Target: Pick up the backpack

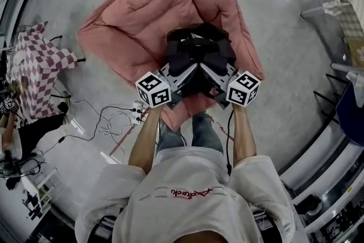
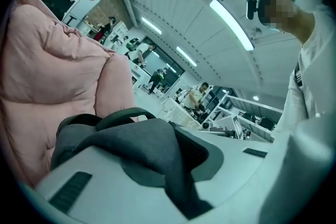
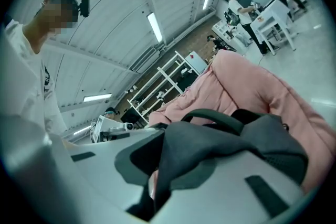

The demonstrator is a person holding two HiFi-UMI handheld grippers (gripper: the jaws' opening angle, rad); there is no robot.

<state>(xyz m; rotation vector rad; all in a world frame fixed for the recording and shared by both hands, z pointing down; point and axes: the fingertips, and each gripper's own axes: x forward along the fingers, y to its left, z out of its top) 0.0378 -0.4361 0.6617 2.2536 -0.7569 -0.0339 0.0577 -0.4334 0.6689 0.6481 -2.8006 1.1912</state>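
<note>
While both grippers hold the backpack (image 1: 199, 51) by its straps: the step in hand is judged to be the lift off the pink cushion (image 1: 142, 14) on the floor.
Backpack position: over the cushion's near corner, just ahead of the person's legs; whether it is clear of the cushion cannot be told.
Left gripper (image 1: 183, 72): fingers (image 2: 100, 191) nearly together, clamped on a grey padded strap (image 2: 152, 149) that fills the gap and folds down through it.
Backpack body: dark and slumped between the two grippers, with the carry loop (image 2: 121, 115) arched behind the strap.
Right gripper (image 1: 215, 73): fingers (image 3: 273, 191) likewise clamped, on the other grey strap (image 3: 210, 155).
Lift, recommended: raise both hands together and level, so the load is shared evenly and neither strap peels sideways out of its grip.
Grip, recommended: the padding looks soft and compressible; keep firm pressure and avoid jerks.
Risk: once free, the body will probably swing toward the legs; bring it straight up first.
</note>
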